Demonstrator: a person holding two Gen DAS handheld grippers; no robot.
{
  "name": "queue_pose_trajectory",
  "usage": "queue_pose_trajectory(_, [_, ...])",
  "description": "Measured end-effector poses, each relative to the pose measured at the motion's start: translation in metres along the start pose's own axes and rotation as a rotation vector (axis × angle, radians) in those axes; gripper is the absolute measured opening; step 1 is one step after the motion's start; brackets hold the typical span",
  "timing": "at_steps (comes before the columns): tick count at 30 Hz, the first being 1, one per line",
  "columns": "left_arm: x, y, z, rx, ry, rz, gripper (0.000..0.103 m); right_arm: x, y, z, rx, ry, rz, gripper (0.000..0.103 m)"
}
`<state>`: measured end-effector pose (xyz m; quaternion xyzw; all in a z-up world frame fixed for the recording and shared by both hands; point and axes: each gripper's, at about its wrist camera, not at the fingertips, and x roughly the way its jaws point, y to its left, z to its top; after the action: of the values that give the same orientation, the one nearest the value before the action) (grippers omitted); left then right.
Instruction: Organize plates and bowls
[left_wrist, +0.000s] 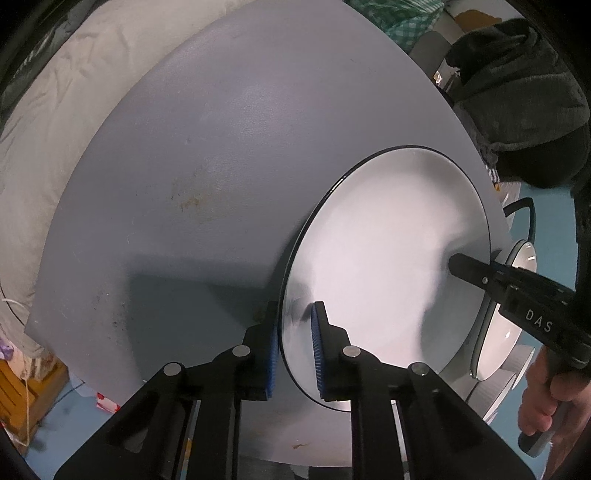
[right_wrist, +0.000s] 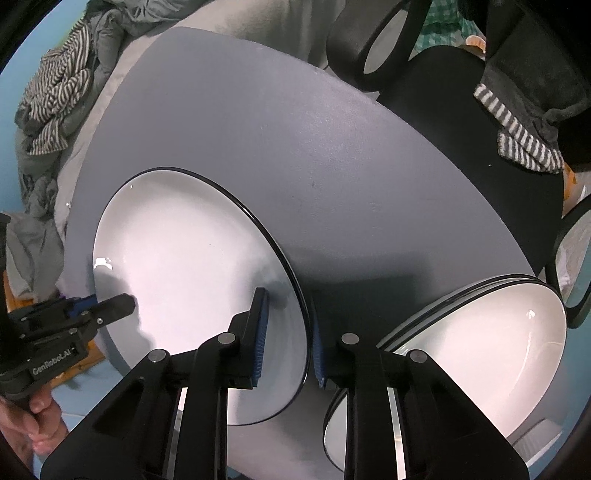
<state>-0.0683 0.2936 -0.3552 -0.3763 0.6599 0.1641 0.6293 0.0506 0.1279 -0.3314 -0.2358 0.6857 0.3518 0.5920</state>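
A large round white ceramic plate with a thin black rim lies flat on the grey round surface, near its edge. Just beside it on the right stands a stack of matching white black-rimmed dishes, at least 2 rims showing; whether they are plates or shallow bowls is hard to tell.

The left hand-held gripper straddles the plate's left rim, 1 blue ribbed pad above the glaze and 1 outside the edge; the jaws are drawn in narrow on the rim, so it appears clamped. The right hand-held gripper sits on the opposite rim the same way, closed onto the edge.

The plate looks stiff, fairly heavy for its thickness and breakable, with a glossy glaze that is probably slippery. The rim is the sensible place to hold: it is thin enough for the pads and raised off the surface. 2 opposed grips should keep it level; a lone grip at 1 edge would likely let it tip or slide. Setting it onto the stack calls for a gentle, flat landing to avoid chipping.
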Motion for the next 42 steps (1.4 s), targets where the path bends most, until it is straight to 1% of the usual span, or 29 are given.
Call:
queue_pose_trajectory(3, [0.002,-0.007,0.000,0.004,-0.009,0.012,0.016,0.000,0.002,0.000,0.005,0.004,-0.007,0.021])
queue_pose_trajectory(11, [0.002,0.002,-0.007,-0.004,-0.005,0.007,0.015,0.003,0.003,-0.007,0.035,0.009,0.010,0.020])
queue_pose_trajectory(15, [0.006,-0.004,-0.010,0.000,-0.012,0.018,0.016,0.004,0.009,-0.011,0.032,0.011,0.009,0.020])
queue_pose_trajectory(20, [0.006,0.001,-0.016,-0.013,-0.005,0.029,0.017,0.004,0.016,-0.017,0.031,0.013,0.006,0.019])
queue_pose_trajectory(25, [0.010,-0.002,-0.020,-0.010,-0.001,0.033,0.018,0.004,0.019,-0.024,0.023,0.008,0.009,0.017])
queue_pose_trajectory(27, [0.010,-0.006,-0.016,-0.007,0.001,0.034,0.018,0.002,0.020,-0.027,0.029,0.007,0.013,0.017])
queue_pose_trajectory(38, [-0.001,-0.023,-0.013,0.029,-0.005,0.037,0.018,-0.012,0.017,-0.040,0.059,-0.004,0.006,0.017])
queue_pose_trajectory(42, [-0.005,-0.028,-0.014,0.037,-0.009,0.026,0.018,-0.018,0.014,-0.044,0.071,-0.012,0.006,0.017])
